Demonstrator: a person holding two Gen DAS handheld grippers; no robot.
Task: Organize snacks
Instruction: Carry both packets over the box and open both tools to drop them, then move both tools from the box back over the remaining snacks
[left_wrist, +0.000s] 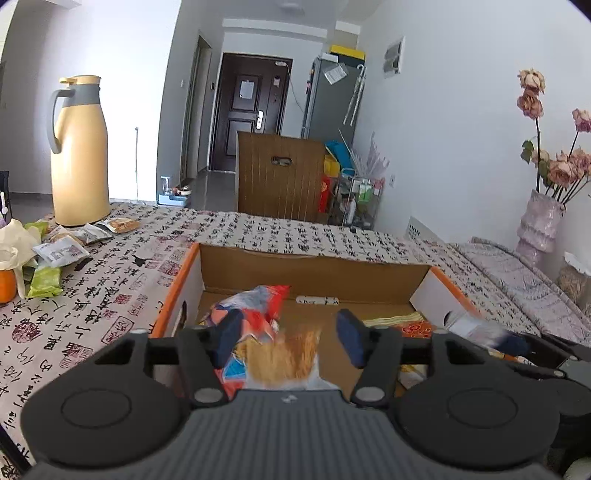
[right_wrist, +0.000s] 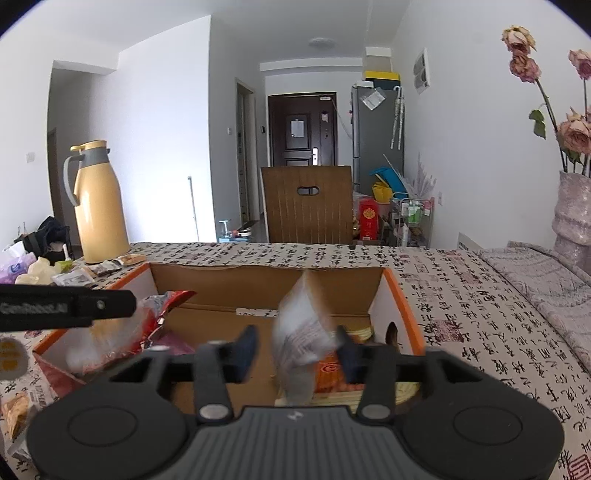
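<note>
Both claws hung over the box (left_wrist: 317, 271). The left gripper (left_wrist: 290, 341) stood released, a blurred red packet (left_wrist: 258, 314) between its jaws. The right gripper (right_wrist: 297, 350) stood released around a blurred white packet (right_wrist: 301, 332).

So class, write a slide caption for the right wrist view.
Right gripper with jaws open, a blurred snack packet between them above the cardboard box.

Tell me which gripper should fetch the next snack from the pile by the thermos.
Left. The loose snack packets lie beside the thermos on the left gripper's side; the right gripper sits farther across the box. Both are open.
</note>
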